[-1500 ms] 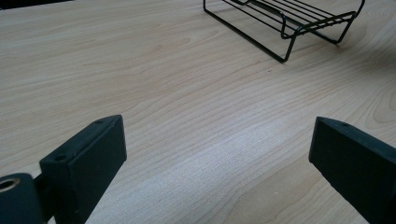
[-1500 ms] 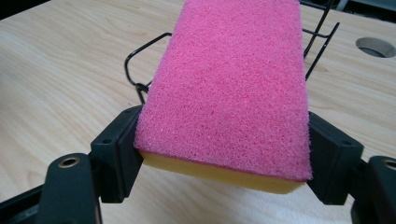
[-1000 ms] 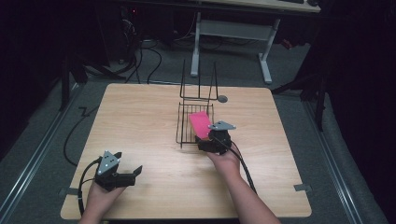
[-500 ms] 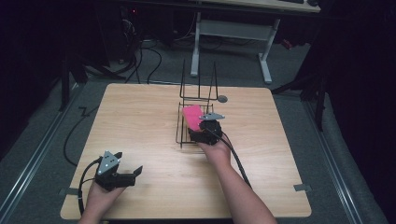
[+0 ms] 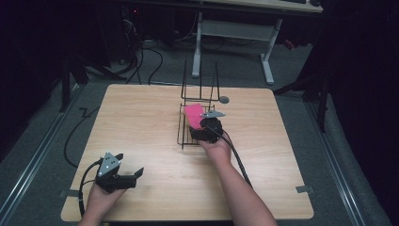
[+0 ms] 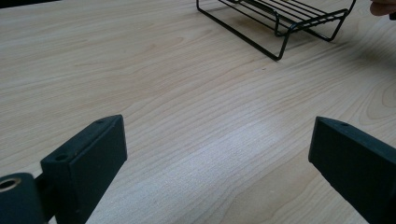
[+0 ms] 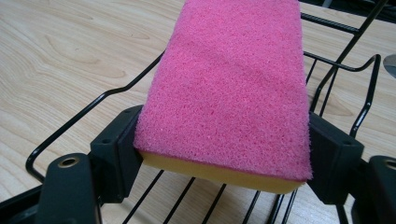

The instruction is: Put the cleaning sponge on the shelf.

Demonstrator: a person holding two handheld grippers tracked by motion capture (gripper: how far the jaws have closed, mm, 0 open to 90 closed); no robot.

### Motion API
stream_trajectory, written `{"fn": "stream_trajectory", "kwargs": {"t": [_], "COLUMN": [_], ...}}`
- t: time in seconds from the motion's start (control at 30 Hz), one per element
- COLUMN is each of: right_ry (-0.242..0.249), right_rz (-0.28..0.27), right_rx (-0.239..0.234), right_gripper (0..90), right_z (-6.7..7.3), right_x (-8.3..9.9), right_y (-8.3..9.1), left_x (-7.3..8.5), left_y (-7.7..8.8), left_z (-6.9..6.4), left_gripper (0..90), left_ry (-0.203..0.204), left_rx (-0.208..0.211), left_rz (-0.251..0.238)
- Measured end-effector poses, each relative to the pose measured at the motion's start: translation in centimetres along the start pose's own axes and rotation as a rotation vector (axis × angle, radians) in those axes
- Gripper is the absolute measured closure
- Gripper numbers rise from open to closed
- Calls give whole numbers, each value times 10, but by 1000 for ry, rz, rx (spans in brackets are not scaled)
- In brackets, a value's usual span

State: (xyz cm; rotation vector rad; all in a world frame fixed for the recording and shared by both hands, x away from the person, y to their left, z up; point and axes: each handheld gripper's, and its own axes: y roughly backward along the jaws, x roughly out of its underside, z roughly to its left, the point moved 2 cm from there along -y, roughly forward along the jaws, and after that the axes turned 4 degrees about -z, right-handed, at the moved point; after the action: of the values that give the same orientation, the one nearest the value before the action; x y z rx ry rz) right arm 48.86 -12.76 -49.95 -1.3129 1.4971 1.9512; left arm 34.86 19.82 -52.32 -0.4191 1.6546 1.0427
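A sponge with a pink scouring face and a yellow underside (image 7: 229, 93) is clamped between the black jaws of my right gripper (image 7: 224, 149), which is shut on its near end. The sponge (image 5: 194, 113) hangs just above the floor of a black wire rack (image 5: 188, 134) in the middle of the table, with the right gripper (image 5: 201, 123) over the rack's right half. My left gripper (image 5: 136, 174) rests low at the table's front left. Its jaws stand wide open over bare wood in the left gripper view (image 6: 219, 163), and the rack's corner (image 6: 280, 28) lies farther off.
The rack has tall upright wires (image 5: 201, 82) at its far end. A small grey disc (image 5: 224, 99) lies on the wooden table (image 5: 141, 117) just beyond the rack's right side. Cables and a desk frame (image 5: 235, 33) stand on the floor behind the table.
My right gripper has carried the pink sponge leftward, from the rack's right edge to over the rack's floor. The left gripper has stayed where it was.
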Motion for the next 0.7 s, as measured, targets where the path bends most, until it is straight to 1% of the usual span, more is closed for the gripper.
{"fn": "stream_trajectory", "kwargs": {"t": [0.03,0.2,0.37,0.53,0.6,0.7], "right_ry": [-7,-3,4,-2,7,-8], "right_rz": [-3,1,20,41,47,61], "right_rx": [8,22,31,15,23,16], "right_gripper": [241,242,243,241,240,236], "right_z": [-1,-3,-4,-3,-2,-4], "right_x": [0,1,4,7,8,9], "right_y": [0,-2,-6,-9,-10,-11], "left_x": [0,0,0,0,0,0], "left_y": [0,0,1,1,1,1], "left_z": [0,0,1,1,1,1], "left_gripper": [47,47,47,47,47,47], "left_ry": [-1,-3,-1,0,-3,-3], "left_rx": [1,-2,-3,-1,-1,0], "left_rz": [2,0,0,0,0,-1]}}
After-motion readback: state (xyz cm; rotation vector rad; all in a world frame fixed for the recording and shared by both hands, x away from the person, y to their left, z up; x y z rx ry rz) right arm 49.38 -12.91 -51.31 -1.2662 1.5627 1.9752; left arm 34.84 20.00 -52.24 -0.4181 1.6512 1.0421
